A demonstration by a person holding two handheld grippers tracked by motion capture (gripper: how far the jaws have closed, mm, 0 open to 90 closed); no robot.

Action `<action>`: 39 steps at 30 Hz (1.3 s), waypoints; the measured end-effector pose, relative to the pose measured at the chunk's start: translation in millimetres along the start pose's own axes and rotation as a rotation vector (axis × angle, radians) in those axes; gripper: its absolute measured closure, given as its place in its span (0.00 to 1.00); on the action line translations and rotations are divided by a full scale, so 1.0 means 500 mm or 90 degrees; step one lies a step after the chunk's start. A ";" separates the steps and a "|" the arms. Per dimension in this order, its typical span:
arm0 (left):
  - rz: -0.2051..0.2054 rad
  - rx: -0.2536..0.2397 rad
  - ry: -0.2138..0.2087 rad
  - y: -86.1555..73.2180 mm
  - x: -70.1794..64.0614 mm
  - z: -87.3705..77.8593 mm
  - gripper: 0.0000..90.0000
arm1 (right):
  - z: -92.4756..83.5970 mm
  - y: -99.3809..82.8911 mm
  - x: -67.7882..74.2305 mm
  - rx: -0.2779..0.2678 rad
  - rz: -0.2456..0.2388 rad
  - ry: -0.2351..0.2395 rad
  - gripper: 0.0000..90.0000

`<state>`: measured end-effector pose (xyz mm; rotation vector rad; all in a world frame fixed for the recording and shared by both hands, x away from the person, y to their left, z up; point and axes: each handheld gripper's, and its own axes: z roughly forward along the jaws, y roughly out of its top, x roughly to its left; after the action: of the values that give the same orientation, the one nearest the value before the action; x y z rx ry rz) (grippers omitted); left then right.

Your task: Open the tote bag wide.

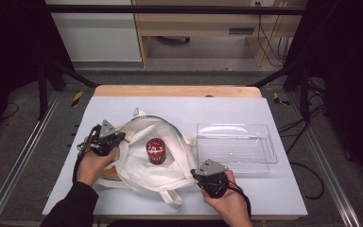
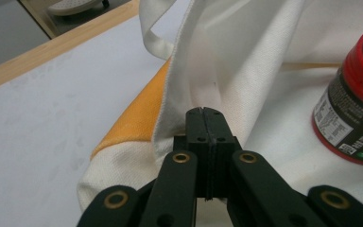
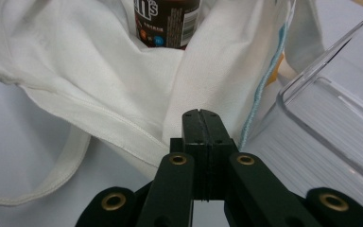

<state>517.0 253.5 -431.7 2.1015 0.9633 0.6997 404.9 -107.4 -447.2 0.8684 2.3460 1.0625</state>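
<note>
High view: white bag (image 1: 153,172) (both grippers clamped)

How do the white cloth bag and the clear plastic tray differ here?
The white cloth bag is soft, opaque and crumpled, while the clear plastic tray is rigid and see-through. The bag has a red-lidded jar on it; the tray holds nothing. Both grippers pinch the bag's edges; neither touches the tray. Both rest on the table.

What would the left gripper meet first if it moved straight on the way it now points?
The left gripper, jaws shut, already sits at a raised fold of the white cloth bag; it would meet that first. The red-lidded jar stands off to one side.
</note>
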 end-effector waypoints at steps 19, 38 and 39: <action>-0.010 -0.001 0.007 -0.010 -0.001 -0.002 1.00 | 0.031 -0.009 -0.013 0.019 0.010 0.004 1.00; 0.000 -0.089 -0.018 -0.004 -0.055 -0.166 1.00 | 0.001 0.173 -0.043 -0.004 -0.083 0.018 1.00; -0.003 -0.090 -0.021 -0.009 -0.060 -0.171 1.00 | 0.007 0.183 -0.047 0.002 -0.087 0.020 1.00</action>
<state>437.8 263.6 -389.1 1.9813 0.8740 0.7075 457.0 -74.9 -375.6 0.6856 2.3945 1.0235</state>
